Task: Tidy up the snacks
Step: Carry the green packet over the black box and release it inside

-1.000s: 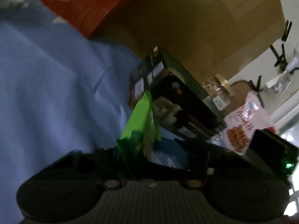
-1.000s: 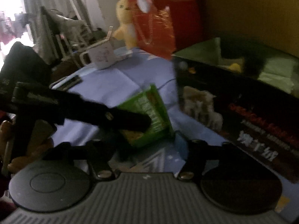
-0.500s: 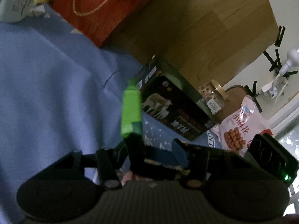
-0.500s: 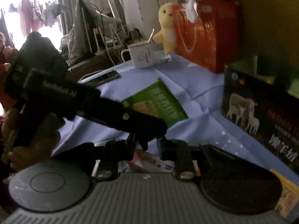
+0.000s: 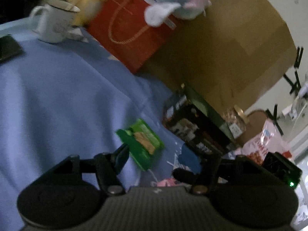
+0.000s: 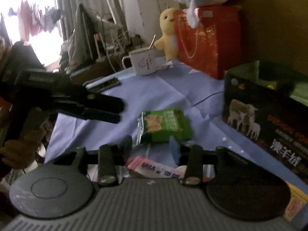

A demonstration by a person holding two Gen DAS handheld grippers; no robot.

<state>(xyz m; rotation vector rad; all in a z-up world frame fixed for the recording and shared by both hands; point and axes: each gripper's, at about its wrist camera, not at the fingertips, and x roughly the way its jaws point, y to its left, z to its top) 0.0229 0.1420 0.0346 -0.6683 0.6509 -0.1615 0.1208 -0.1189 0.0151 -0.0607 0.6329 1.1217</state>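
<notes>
One second ago your left gripper (image 5: pixel 152 163) was pinching the flat green foil snack packet (image 5: pixel 141 144) and holding it up on edge; now the packet lies flat on the pale blue cloth (image 5: pixel 57 100) that covers the counter, and the jaws are opening with nothing pressed between them. In the left wrist view the packet sits just ahead of the left finger, close to it but apparently free of the pads. From the right wrist view the same packet (image 6: pixel 165 125) rests label up, between the two grippers and a little short of the dark printed cardboard box with white sheep on its side (image 6: pixel 265 119).

Your right gripper (image 6: pixel 152 146) is empty too: its jaws are opening again after a brief squeeze, and the packet lies beyond its fingertips, not between them. Under it, close to the camera, lies a pink and white candy pack (image 6: pixel 156 168), untouched. The left gripper (image 6: pixel 115 109) shows from the side in that view, drawn back toward the left and clear of the packet.

So, as I read it, you have just let the green packet go short of the box. If the box is where the snacks belong, that packet remains outside it and needs another pick. The peanut bag (image 5: pixel 259 146) and the glass jar with a gold lid (image 5: pixel 234 121) also wait beyond the box.
</notes>
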